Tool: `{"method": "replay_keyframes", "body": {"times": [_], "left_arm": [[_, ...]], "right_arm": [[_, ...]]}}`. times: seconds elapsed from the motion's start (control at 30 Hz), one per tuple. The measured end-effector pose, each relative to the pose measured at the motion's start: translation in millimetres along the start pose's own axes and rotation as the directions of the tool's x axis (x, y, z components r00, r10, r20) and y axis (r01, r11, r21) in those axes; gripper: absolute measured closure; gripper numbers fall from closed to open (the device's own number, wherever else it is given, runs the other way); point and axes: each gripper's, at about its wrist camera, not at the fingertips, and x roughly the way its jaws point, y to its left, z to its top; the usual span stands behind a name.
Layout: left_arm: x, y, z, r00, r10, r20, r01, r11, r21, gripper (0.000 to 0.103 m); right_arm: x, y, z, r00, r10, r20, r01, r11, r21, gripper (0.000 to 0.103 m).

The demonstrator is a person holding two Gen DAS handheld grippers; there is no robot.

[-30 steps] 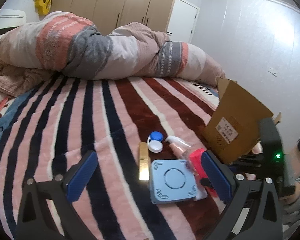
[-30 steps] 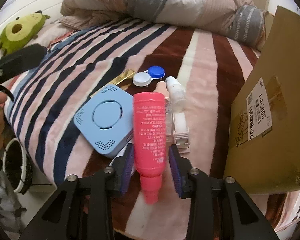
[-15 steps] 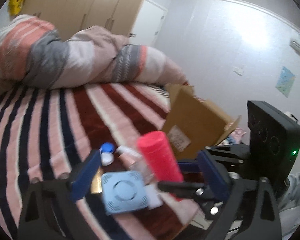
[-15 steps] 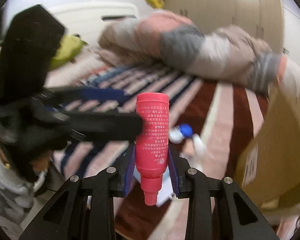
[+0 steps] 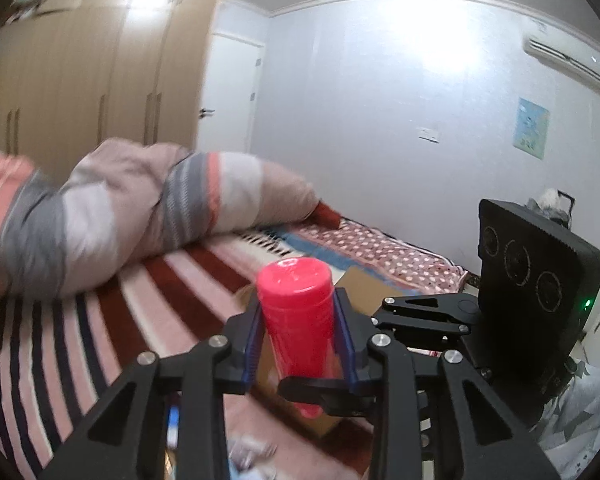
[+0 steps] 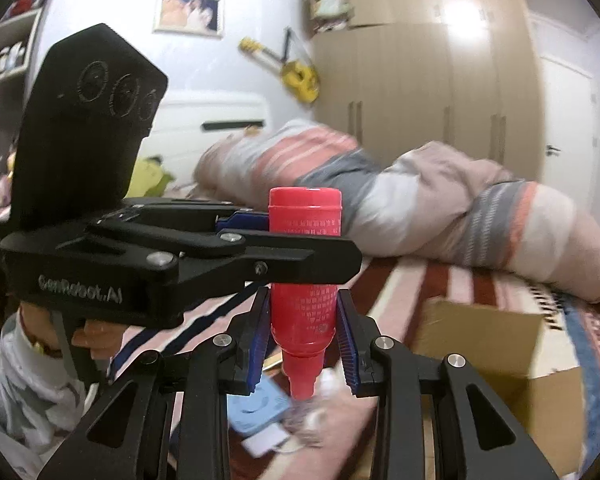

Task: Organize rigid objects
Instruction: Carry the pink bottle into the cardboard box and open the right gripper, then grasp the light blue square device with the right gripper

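Both jaws clamp the red bottle [image 5: 296,322] above the cardboard box [image 6: 496,344].

**My matte-black claws, blue-padded**

My left gripper [image 5: 296,340] and right gripper [image 6: 303,334] are angular black plastic frames with triangular cut-outs and silver screw heads at each joint. Ribbed blue pads [image 6: 260,340] line my fingers. One body carries white "GenRobot.AI" lettering, three embossed circles, and a green light. My sleeve [image 6: 28,380] is pale grey-white.

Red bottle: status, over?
Both tools clamped on red bottle: left tool upper body, right tool near neck. Held above bed; cardboard box below right. Path unobstructed.
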Motion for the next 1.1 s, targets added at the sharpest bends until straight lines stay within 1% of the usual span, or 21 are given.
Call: {"method": "replay_keyframes", "body": {"times": [0.1, 0.17, 0.23, 0.3, 0.37, 0.47, 0.53, 0.6, 0.63, 0.7, 0.73, 0.77, 0.87, 0.93, 1.0, 1.03, 1.1], "left_arm": [[31, -19, 18, 0.999, -0.032, -0.023, 0.033, 0.999, 0.041, 0.075], [56, -26, 25, 0.996, -0.062, -0.063, 0.065, 0.997, 0.045, 0.075], [83, -26, 26, 0.99, -0.087, -0.108, 0.091, 0.996, 0.027, 0.075], [107, -24, 21, 0.979, -0.117, -0.167, 0.118, 0.993, -0.004, 0.074], [126, -22, 14, 0.967, -0.132, -0.218, 0.128, 0.991, -0.032, 0.074], [142, -20, 2, 0.952, -0.127, -0.277, 0.116, 0.992, -0.056, 0.072], [144, -20, -1, 0.953, -0.104, -0.285, 0.091, 0.994, -0.058, 0.068], [138, -21, -1, 0.959, -0.068, -0.274, 0.058, 0.997, -0.043, 0.055], [134, -19, 0, 0.963, -0.056, -0.263, 0.047, 0.998, -0.038, 0.052], [123, -14, 3, 0.972, -0.037, -0.231, 0.029, 0.999, -0.038, 0.037], [119, -10, 2, 0.976, -0.026, -0.217, 0.018, 0.999, -0.039, 0.035], [111, -5, 3, 0.98, -0.011, -0.199, 0.002, 0.999, -0.041, 0.031], [88, 12, 3, 0.985, 0.043, -0.165, -0.051, 0.998, -0.046, 0.03], [70, 25, 1, 0.985, 0.079, -0.151, -0.087, 0.995, -0.049, 0.029], [49, 38, -4, 0.981, 0.132, -0.141, -0.14, 0.989, -0.05, 0.023], [40, 44, -7, 0.978, 0.159, -0.136, -0.167, 0.985, -0.049, 0.022], [18, 59, -17, 0.966, 0.223, -0.133, -0.231, 0.972, -0.048, 0.02]], "right_arm": [[-15, -30, 4, 0.998, -0.062, -0.005, 0.062, 0.998, 0.028, 0.076], [-17, -51, 2, 0.995, -0.097, -0.036, 0.099, 0.994, 0.05, 0.076], [-15, -70, -4, 0.99, -0.11, -0.087, 0.117, 0.99, 0.082, 0.076], [-8, -89, -13, 0.982, -0.103, -0.157, 0.123, 0.984, 0.126, 0.076], [2, -104, -23, 0.974, -0.083, -0.212, 0.12, 0.979, 0.166, 0.076], [13, -119, -36, 0.956, -0.053, -0.288, 0.114, 0.973, 0.202, 0.076], [17, -119, -42, 0.944, -0.05, -0.326, 0.123, 0.971, 0.205, 0.076], [15, -116, -50, 0.934, -0.062, -0.353, 0.14, 0.97, 0.2, 0.075], [16, -117, -50, 0.93, -0.078, -0.359, 0.154, 0.97, 0.188, 0.074], [9, -105, -53, 0.93, -0.098, -0.355, 0.169, 0.97, 0.174, 0.068], [7, -105, -52, 0.932, -0.104, -0.347, 0.173, 0.969, 0.173, 0.062], [4, -102, -52, 0.936, -0.107, -0.336, 0.174, 0.969, 0.175, 0.061], [-7, -89, -43, 0.957, -0.087, -0.278, 0.141, 0.974, 0.179, 0.06], [-14, -75, -35, 0.971, -0.057, -0.231, 0.097, 0.981, 0.166, 0.06], [-13, -59, -26, 0.981, -0.019, -0.195, 0.047, 0.989, 0.142, 0.06], [-13, -47, -21, 0.984, 0.018, -0.176, 0.004, 0.992, 0.123, 0.058], [-8, -27, -15, 0.984, 0.07, -0.165, -0.055, 0.994, 0.095, 0.054]]}}
